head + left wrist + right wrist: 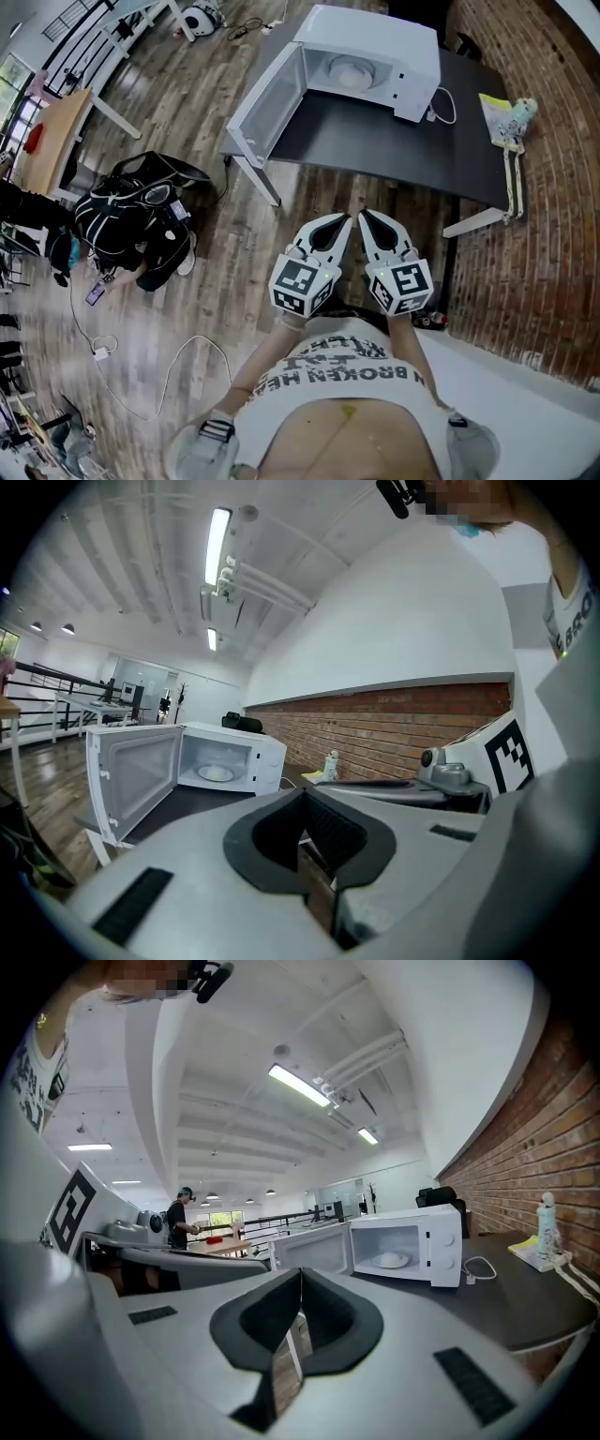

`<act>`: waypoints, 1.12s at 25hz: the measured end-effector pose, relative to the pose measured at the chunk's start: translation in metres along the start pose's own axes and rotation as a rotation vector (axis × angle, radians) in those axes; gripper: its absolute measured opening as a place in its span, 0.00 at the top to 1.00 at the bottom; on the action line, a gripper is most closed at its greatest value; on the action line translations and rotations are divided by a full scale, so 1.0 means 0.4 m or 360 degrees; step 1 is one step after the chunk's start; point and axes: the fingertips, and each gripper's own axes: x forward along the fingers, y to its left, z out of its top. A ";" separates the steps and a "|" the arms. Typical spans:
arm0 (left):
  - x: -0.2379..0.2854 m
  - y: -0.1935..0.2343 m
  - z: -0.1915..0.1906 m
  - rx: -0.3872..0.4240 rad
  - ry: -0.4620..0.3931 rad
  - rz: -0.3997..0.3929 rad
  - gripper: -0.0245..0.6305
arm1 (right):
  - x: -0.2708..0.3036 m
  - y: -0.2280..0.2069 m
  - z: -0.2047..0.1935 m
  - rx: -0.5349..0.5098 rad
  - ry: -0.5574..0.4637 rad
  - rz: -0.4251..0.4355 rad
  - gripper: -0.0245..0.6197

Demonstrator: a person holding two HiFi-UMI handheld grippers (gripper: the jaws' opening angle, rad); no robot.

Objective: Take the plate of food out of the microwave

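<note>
Holding stance: the white-shelled left gripper and the matching right gripper, each carrying a square-marker cube, were held side by side near the person's body. Their tips pointed towards the desk and were well apart from it, which I judged to be a ready pose with the reach not yet begun.
Left fingers: closed tip to tip, with nothing between them.
Right fingers: likewise pressed together and empty.
Task's thing: the round white plate with a pale mound on it lay in the middle of the cavity floor of the white box-shaped microwave oven, untouched.
Door: the white hinged microwave door stood swung wide to the person's left, leaving the cavity mouth clear, probably so that a gripper could enter.
Desk: the dark flat-topped desk on white legs carried the oven at its far left end. A small pale figure stood well apart at the right corner, out of the way of the reach.
Floor: a black bag lay on the wooden planks, left of the desk.
Counts: two grippers, two fingers on each, one cube on each; one oven, one door, one plate, one desk, one bag.
</note>
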 end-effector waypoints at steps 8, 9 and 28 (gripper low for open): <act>-0.019 0.091 0.001 -0.0030 0.0002 -0.0027 0.95 | 0.074 0.026 0.017 -0.0021 -0.0064 -0.0079 0.95; -0.023 0.098 0.002 -0.0035 -0.0001 -0.0025 0.95 | 0.079 0.030 0.019 -0.0021 -0.0065 -0.0079 0.95; 0.032 0.272 0.039 -0.0137 -0.0037 0.0103 0.95 | 0.286 0.020 0.050 -0.0101 0.0059 0.0080 0.95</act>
